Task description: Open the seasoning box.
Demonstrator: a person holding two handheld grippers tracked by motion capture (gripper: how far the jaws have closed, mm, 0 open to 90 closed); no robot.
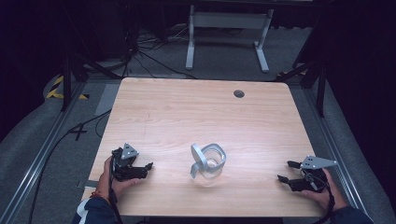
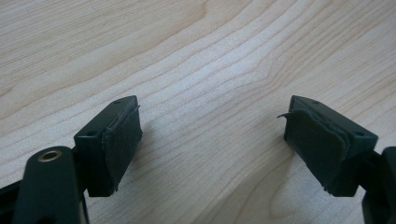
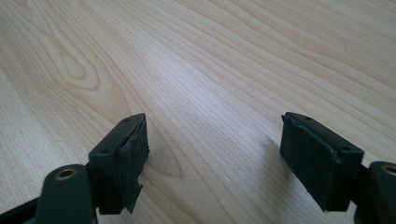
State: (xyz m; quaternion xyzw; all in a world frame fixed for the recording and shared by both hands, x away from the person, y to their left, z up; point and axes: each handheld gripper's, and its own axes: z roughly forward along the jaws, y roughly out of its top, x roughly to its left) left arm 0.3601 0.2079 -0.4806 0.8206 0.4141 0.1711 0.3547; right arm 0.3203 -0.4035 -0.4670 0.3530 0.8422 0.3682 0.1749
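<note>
between my two hands, near the front of the wooden table, stands a clear pitcher with a grey lid flipped up at its left side. i judge the work has not begun: neither tool is near it. my left gripper rests low on the table, well left of the pitcher, jaws spread wide with only bare wood between them. my right gripper sits well to the right, equally spread and holding nothing. next i would bring one claw in toward the pitcher's wall or lid.
</note>
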